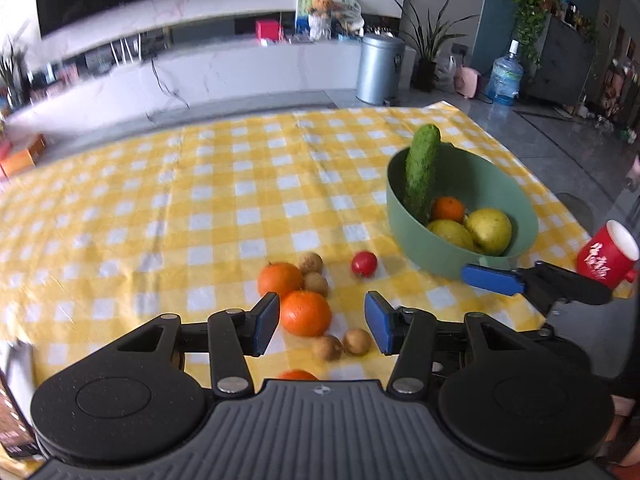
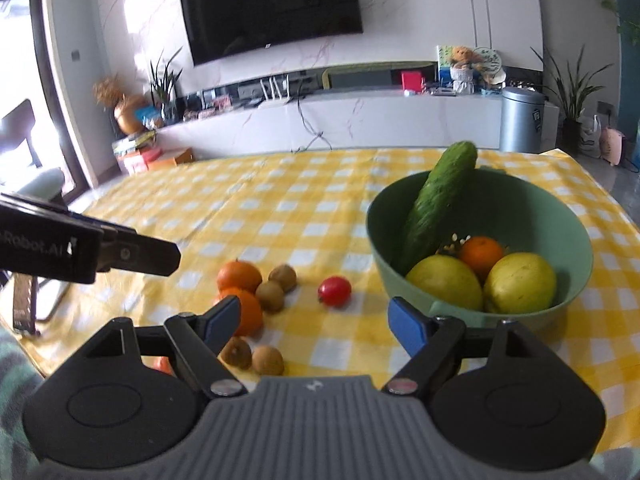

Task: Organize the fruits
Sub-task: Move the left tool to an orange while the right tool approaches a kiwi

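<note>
**Loose fruit beside the bowl, both grippers empty**

Yellow-and-white checked cloth (image 2: 280, 208) covers the table, living-room clutter behind. Green bowl (image 2: 576, 224) stands at the right, smooth and matte (probably plastic), holding a bumpy cucumber (image 2: 436, 200) leaning on its rim, two yellow-green round fruits and a small orange.

Still loose on the cloth: a cluster of oranges, the nearest orange (image 1: 306, 313) just ahead of the left gripper (image 1: 322, 322), several small brown fruits (image 1: 316, 284) (longan or tiny kiwi, hard to tell), and a cherry tomato (image 2: 335, 290) lying apart, nearer the bowl.

Left gripper: jaws partly apart, nothing between the pads. Right gripper (image 2: 316, 324): jaws wide, holding nothing.

Handling, my guess: oranges firm, dimpled skin, good purchase, take across the middle. Tomato glossy, thin-skinned, likely to roll or bruise; light squeeze. Brown fruits small, rough-skinned, light.
</note>
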A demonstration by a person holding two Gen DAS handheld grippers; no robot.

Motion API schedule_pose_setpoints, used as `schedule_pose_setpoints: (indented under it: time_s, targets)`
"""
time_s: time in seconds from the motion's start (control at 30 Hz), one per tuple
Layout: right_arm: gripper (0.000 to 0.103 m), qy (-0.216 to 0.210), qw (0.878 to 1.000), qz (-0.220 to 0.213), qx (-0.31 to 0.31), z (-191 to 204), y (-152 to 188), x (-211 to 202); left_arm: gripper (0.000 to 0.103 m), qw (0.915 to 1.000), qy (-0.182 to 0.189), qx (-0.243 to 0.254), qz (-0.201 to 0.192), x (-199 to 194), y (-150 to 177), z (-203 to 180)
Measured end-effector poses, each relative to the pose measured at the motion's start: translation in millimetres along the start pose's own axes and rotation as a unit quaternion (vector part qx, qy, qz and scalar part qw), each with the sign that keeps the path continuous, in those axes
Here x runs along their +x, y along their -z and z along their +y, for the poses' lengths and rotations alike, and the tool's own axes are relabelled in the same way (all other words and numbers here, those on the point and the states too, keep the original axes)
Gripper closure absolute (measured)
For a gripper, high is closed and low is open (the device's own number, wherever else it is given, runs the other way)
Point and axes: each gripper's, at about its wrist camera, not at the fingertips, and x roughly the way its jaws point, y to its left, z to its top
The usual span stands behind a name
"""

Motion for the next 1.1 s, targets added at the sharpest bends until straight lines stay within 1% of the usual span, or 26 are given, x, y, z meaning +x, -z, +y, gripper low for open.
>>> schedule_pose_setpoints:
  time_s: [0.1, 0.17, 0.27, 0.33, 0.43, 0.53, 0.6, 0.63, 0.67, 0.8, 0.93, 1.1]
  targets:
    - [0.025, 0.007, 1.000, 0.020, -0.004, 1.3, 0.5, 7.4, 0.048, 0.9991, 0.026, -0.026, 0.020, 7.8, 4.3, 9.8]
    - [0.025, 0.014, 0.999, 0.039, -0.006, 1.8, 1.9, 13.8, 0.053, 0.9984, 0.037, -0.034, 0.026, 12.1, 7.5, 13.1]
    - [0.030, 0.013, 0.998, 0.059, -0.010, 3.0, 4.4, 19.4, 0.058, 0.9966, 0.051, -0.041, 0.050, 21.8, 10.9, 15.6]
    - [0.035, 0.006, 0.998, 0.066, -0.015, 4.7, 5.1, 21.2, 0.062, 0.9951, 0.050, -0.043, 0.074, 29.5, 13.8, 16.6]
    - [0.049, 0.001, 0.997, 0.075, -0.032, 9.4, 6.2, 23.9, 0.063, 0.9925, 0.045, -0.041, 0.106, 39.0, 19.3, 17.7]
    - [0.051, 0.002, 0.995, 0.086, -0.044, 13.1, 6.9, 28.4, 0.063, 0.9898, 0.036, -0.035, 0.133, 45.7, 23.9, 17.8]
    - [0.051, 0.003, 0.995, 0.091, -0.041, 12.1, 6.5, 30.7, 0.063, 0.9889, 0.026, -0.035, 0.142, 47.6, 25.6, 18.2]
    - [0.051, 0.002, 0.995, 0.093, -0.037, 10.5, 5.8, 32.1, 0.061, 0.9889, 0.024, -0.033, 0.143, 47.7, 26.1, 18.3]
    - [0.051, 0.001, 0.995, 0.095, -0.033, 8.9, 5.3, 33.2, 0.057, 0.9887, 0.021, -0.031, 0.145, 48.2, 25.3, 18.6]
    - [0.051, -0.002, 0.995, 0.097, -0.026, 6.6, 4.9, 34.3, 0.052, 0.9884, 0.011, -0.020, 0.150, 48.6, 26.0, 16.5]
    - [0.051, -0.002, 0.995, 0.098, -0.026, 6.6, 4.9, 34.2, 0.045, 0.9875, 0.005, -0.005, 0.157, 48.7, 26.8, 14.7]
    - [0.051, -0.002, 0.995, 0.098, -0.027, 6.8, 4.9, 34.1, 0.043, 0.9872, 0.003, 0.000, 0.160, 48.5, 28.1, 16.1]
